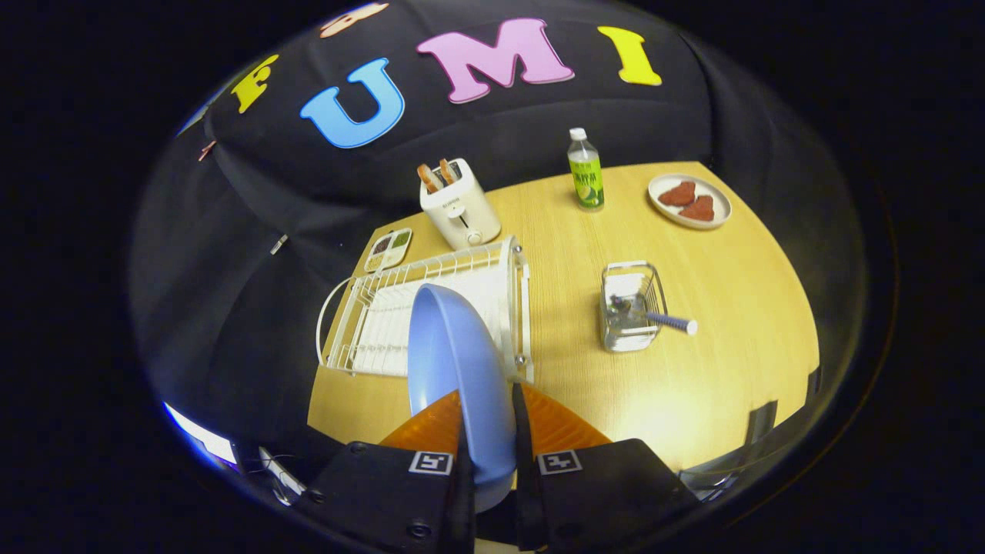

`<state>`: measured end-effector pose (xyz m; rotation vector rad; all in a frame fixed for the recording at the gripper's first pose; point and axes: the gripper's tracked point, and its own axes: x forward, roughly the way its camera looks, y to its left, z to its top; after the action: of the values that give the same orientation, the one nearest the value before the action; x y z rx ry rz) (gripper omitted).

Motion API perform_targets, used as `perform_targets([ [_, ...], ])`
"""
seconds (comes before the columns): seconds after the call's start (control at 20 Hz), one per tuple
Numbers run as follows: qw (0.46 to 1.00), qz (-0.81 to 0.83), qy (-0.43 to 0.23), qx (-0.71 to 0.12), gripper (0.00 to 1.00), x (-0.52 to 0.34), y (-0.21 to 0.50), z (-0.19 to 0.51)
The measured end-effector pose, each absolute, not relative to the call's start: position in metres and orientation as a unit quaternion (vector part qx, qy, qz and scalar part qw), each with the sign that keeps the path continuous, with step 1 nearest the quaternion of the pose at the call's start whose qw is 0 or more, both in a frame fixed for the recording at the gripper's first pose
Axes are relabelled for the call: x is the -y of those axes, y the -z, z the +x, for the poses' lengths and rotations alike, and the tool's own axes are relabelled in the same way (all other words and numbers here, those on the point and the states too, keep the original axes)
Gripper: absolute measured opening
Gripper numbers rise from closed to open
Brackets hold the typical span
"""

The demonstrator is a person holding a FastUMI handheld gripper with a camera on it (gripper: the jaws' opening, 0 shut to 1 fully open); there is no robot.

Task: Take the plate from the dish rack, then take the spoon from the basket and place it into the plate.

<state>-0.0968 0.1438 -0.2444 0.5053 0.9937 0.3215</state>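
Note:
A light blue plate (454, 362) stands on edge between my two fingers, and my gripper (489, 431) is shut on its rim. The plate is lifted above the white wire dish rack (431, 308), which lies just beyond the fingers on the wooden table (692, 369). To the right of the rack stands a small wire basket (631, 308). A spoon (669, 322) with a blue ribbed handle and a white tip leans out of it toward the right.
A white toaster (459, 208) with two slices of bread sits behind the rack. A small divided tray (388, 248) lies to its left. A green-labelled bottle (585, 171) and a plate with brown pieces (689, 201) stand at the table's far side.

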Motion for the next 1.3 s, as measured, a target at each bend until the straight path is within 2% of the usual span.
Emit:
perform_targets([
  [0.35, 0.782, 0.282, -0.133, -0.540, 0.25, -0.130, 0.332, -0.165],
  [0.6, 0.775, 0.301, -0.108, -0.545, 0.25, -0.117, 0.380, -0.163],
  [0.8, 0.759, 0.346, -0.123, -0.537, 0.25, -0.125, 0.396, -0.155],
  [0.9, 0.745, 0.375, -0.109, -0.541, 0.26, -0.123, 0.402, -0.153],
  [1.05, 0.745, 0.372, -0.064, -0.550, 0.34, -0.111, 0.420, -0.148],
  [1.3, 0.768, 0.313, -0.036, -0.558, 0.49, -0.095, 0.432, -0.147],
])
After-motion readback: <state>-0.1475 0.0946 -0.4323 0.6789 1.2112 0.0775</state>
